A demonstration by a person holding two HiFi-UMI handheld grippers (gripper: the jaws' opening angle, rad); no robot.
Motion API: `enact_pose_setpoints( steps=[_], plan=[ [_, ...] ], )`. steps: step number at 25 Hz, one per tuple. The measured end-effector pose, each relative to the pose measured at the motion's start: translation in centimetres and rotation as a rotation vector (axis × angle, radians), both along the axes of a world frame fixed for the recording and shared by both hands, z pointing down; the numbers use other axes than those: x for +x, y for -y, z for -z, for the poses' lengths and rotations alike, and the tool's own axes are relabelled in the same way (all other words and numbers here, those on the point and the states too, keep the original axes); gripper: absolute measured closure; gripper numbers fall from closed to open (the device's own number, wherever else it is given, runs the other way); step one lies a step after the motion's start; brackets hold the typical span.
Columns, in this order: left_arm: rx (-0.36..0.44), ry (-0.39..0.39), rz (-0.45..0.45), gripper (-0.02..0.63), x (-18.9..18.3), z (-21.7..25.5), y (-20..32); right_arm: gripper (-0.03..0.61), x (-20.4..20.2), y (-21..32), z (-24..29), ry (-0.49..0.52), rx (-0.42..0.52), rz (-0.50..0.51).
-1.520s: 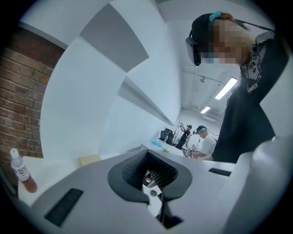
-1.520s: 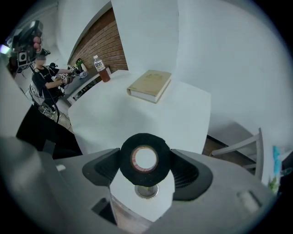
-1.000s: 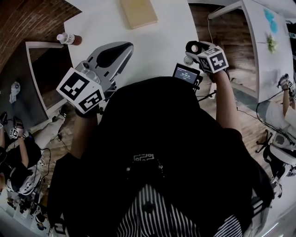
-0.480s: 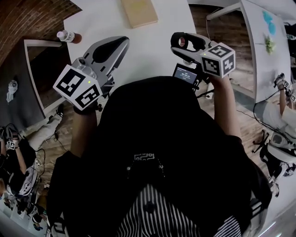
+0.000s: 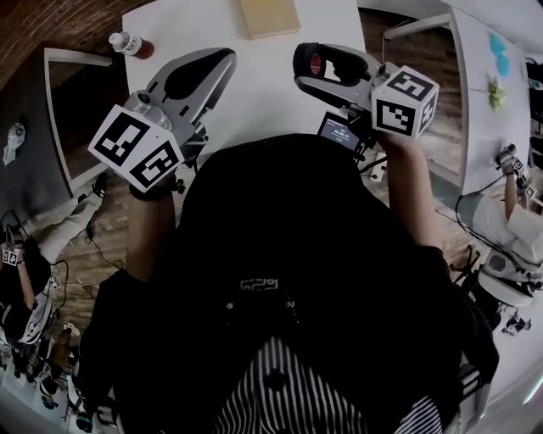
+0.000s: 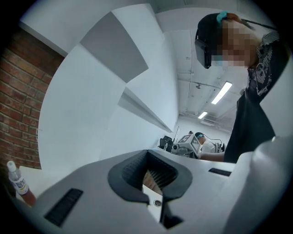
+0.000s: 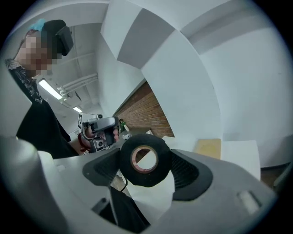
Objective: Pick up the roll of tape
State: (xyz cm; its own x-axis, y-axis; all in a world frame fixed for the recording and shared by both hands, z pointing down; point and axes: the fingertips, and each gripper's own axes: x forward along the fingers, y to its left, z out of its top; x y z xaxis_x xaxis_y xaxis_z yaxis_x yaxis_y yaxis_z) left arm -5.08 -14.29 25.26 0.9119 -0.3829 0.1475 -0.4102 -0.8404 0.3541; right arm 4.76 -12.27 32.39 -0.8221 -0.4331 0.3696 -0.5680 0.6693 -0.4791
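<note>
The roll of tape (image 7: 137, 177) is black with a reddish core, and it stands on edge between the ribbed pads of my right gripper (image 7: 145, 157). That gripper is shut on the roll. In the head view the roll (image 5: 316, 61) hangs above the white table (image 5: 263, 93), at the tip of the right gripper (image 5: 310, 61). My left gripper (image 5: 222, 58) is held over the table's left part. Its jaws meet at the tips and nothing sits in the hollow between its pads (image 6: 132, 167).
A tan flat block (image 5: 270, 15) lies at the table's far edge and a small bottle (image 5: 127, 42) stands at its far left corner. A small screen device (image 5: 342, 136) sits by the near edge. A second white table (image 5: 484, 85) and other people (image 5: 509, 220) are to the right.
My right gripper has lifted and tilted up, carrying the tape roll further over the table and leftward in the head view. The left gripper drifted slightly up and away from me.
</note>
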Motion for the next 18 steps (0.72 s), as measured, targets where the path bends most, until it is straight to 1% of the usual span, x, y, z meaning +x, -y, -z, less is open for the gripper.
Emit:
enact_pose_setpoints(
  steps=[4, 8, 14, 18],
  plan=[
    [0.004, -0.003, 0.024, 0.607, -1.0, 0.3, 0.3, 0.238, -2.1, 0.4, 1.6, 0.032, 0.020, 0.037],
    [0.010, -0.009, 0.047, 0.607, -0.4, 0.8, 0.5, 0.238, -2.1, 0.8, 3.2, 0.062, 0.041, 0.047],
    [0.036, 0.019, 0.070, 0.607, -0.9, 0.9, 0.3, 0.239, -4.0, 0.8, 4.3, 0.063, 0.066, 0.069],
    [0.029, 0.033, 0.085, 0.607, -0.9, 0.6, 0.0, 0.239, -4.4, 0.6, 3.9, 0.064, 0.067, 0.089]
  ],
)
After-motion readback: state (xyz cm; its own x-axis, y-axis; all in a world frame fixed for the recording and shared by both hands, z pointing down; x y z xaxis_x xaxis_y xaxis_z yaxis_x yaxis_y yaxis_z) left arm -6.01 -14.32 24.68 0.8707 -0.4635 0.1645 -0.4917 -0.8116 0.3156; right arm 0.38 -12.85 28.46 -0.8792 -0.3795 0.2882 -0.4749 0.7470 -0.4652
